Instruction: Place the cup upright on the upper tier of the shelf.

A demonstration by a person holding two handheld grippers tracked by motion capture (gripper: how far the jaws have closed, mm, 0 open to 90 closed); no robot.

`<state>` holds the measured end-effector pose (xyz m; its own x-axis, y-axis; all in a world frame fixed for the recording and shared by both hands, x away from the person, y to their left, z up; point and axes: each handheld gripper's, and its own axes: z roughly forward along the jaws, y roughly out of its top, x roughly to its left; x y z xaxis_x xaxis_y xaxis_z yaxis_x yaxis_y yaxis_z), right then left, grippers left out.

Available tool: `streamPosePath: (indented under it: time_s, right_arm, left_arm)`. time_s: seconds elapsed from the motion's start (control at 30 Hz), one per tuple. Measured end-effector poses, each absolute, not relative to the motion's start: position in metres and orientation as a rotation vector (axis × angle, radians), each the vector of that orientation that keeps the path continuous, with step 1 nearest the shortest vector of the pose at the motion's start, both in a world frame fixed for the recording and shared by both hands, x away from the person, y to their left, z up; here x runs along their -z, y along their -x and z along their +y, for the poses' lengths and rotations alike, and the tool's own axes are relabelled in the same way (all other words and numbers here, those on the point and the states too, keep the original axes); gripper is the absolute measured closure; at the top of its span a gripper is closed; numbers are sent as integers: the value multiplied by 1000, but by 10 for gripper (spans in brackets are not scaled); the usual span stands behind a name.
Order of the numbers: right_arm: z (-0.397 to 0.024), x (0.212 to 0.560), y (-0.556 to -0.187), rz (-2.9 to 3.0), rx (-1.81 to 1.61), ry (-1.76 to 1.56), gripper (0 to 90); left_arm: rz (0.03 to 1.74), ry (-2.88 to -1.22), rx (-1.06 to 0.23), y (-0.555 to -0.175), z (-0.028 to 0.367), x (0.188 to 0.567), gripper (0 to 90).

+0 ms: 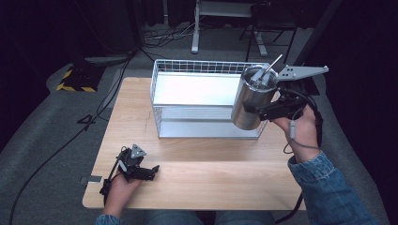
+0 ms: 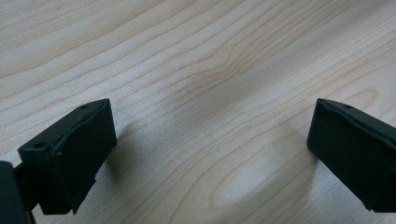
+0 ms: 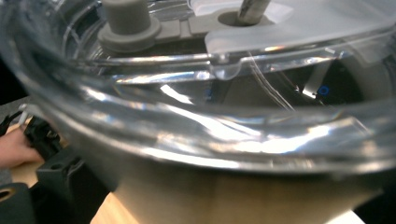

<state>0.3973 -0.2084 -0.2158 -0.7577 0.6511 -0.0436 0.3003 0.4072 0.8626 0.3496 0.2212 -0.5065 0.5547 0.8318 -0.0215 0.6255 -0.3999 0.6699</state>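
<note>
While aloft, tumbler [image 1: 249, 100] within hand-held gripper [image 1: 263, 110].

I wear a blue denim sleeve [image 1: 328, 187] on each forearm, and each of my black two-jaw grippers, left gripper [image 1: 152, 171] and right gripper [image 1: 253, 110], carries a grey three-cornered plate [image 1: 300, 71] and trails a dark cable [image 1: 295, 140].
</note>
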Motion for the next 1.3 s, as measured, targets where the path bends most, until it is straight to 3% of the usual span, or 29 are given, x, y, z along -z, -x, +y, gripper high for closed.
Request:
streamPosePath:
  time_s: [0.57,1.3]
  right_arm:
    - [-203,192,-453,2217,-1271,-910,36]
    - [-199,203,-524,2142,-1234,-1072,36]
  left_arm:
    - [1165,-2157,-420,-350,221,506,19]
    - [1160,-2161,-417,-350,222,506,19]
